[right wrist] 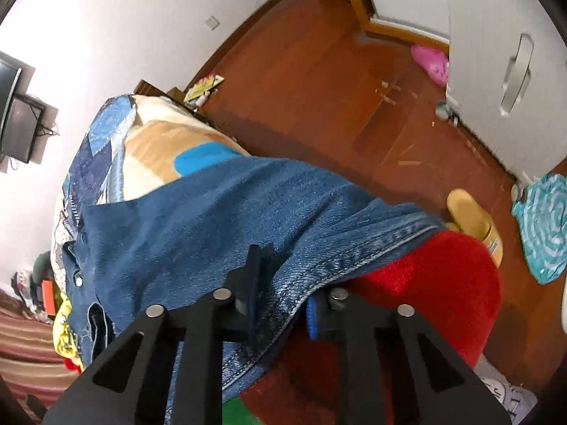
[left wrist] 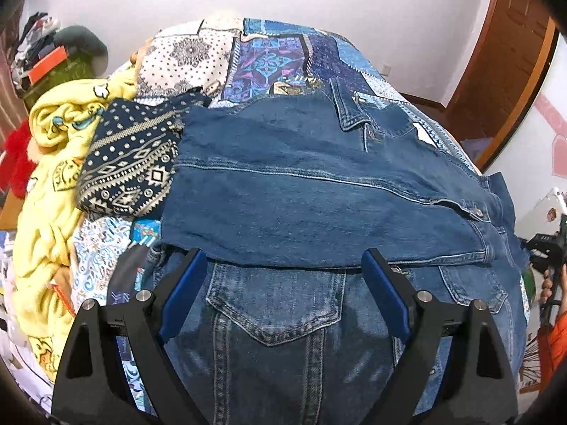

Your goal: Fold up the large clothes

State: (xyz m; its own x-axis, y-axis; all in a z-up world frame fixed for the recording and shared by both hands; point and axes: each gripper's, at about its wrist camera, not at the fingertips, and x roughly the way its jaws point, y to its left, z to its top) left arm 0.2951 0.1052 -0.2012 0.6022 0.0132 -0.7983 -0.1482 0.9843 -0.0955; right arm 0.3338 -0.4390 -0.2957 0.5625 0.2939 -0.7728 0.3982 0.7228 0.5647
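Nearest to camera: blue-padded fingers of the left claw (left wrist: 283,265) stand wide apart above the chest pocket of the blue denim jacket (left wrist: 319,191), and they hold nothing.
Right claw: the right claw (right wrist: 283,304) is closed on the thick stitched hem of the denim jacket (right wrist: 219,219), and the cloth passes between its two fingers.
Place of the jacket: it lies spread on the bed with the blue patchwork cover (left wrist: 283,56), and on the right side its edge hangs over the side of the bed, above the wooden floor (right wrist: 319,88).
Done so far: one big panel of the jacket lies folded across the pocket side, with the plain inner side up, so I judge that a first fold is made.
Left to do: the jacket is broad and not yet a compact packet; the collar part and the side held by the right claw seem not yet folded in, and the top layer has some wrinkles.
Other clothes: a yellow printed garment (left wrist: 53,163) and a dark navy cloth with white geometric pattern (left wrist: 131,163) lie in a heap just beside the jacket, unfolded.
Under the right claw: a red fluffy thing (right wrist: 432,283) lies below the held hem; what it is I cannot tell.
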